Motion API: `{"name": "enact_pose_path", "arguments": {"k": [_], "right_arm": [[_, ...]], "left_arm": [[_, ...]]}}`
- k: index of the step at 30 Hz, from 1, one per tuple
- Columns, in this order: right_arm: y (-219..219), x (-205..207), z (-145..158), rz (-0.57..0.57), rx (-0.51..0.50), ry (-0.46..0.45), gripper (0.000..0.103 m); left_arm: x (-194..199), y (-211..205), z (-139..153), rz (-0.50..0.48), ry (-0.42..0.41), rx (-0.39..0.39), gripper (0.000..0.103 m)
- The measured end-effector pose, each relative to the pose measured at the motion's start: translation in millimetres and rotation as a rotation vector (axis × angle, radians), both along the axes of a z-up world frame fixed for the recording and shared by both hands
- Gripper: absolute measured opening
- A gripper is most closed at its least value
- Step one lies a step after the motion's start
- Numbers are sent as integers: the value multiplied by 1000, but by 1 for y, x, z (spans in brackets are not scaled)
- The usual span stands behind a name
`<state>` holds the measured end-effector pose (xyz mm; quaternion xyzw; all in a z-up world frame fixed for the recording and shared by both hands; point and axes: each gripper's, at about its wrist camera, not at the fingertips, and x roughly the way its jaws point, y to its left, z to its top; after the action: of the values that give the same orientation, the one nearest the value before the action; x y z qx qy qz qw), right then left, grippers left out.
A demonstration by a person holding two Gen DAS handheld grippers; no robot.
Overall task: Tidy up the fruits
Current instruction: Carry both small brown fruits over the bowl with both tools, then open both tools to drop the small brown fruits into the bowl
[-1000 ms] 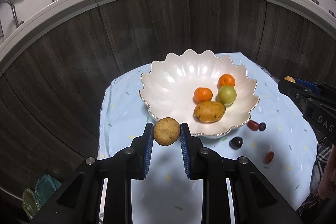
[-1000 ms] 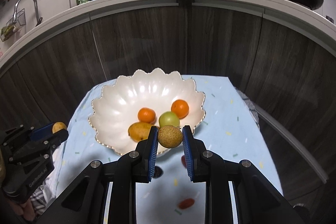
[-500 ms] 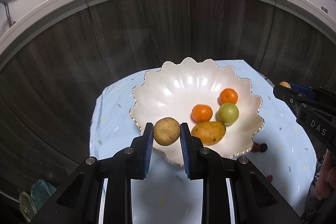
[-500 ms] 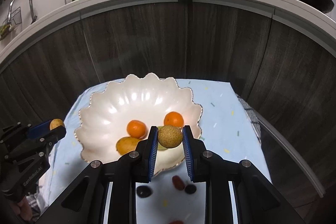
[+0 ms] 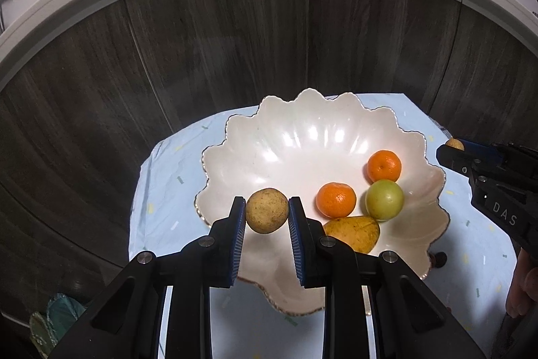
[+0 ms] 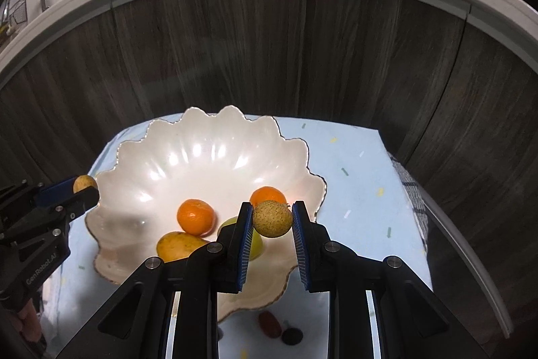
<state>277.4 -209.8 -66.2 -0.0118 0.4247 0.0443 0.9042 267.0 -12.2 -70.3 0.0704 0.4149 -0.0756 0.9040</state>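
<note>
A white scalloped bowl stands on a light blue cloth. It holds two oranges, a green fruit and a yellow mango. My left gripper is shut on a round brown fruit and holds it above the bowl's near left rim. My right gripper is shut on a round speckled brown fruit and holds it above the bowl's right side, over the green fruit. Each gripper shows at the edge of the other's view.
A dark wood cabinet front rises close behind the cloth, with a cluttered counter above. A red fruit and a dark fruit lie on the cloth in front of the bowl. A checked towel hangs at the cloth's right edge.
Both grippers have moved forward with their fruits, from the bowl's near edge to above the bowl. The fruits in the bowl have not moved.
</note>
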Motion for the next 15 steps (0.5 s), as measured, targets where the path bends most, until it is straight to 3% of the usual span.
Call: {"name": "enact_pose_path", "arguments": {"k": [13,15], "right_arm": [[-5,16,-21,3,23,69,26],[-5,17,-20,8,20,65,31]], "left_arm": [[13,-5,-23,-15,58,-24,27],[14,-6,-24,-13,59,-19,37]]}}
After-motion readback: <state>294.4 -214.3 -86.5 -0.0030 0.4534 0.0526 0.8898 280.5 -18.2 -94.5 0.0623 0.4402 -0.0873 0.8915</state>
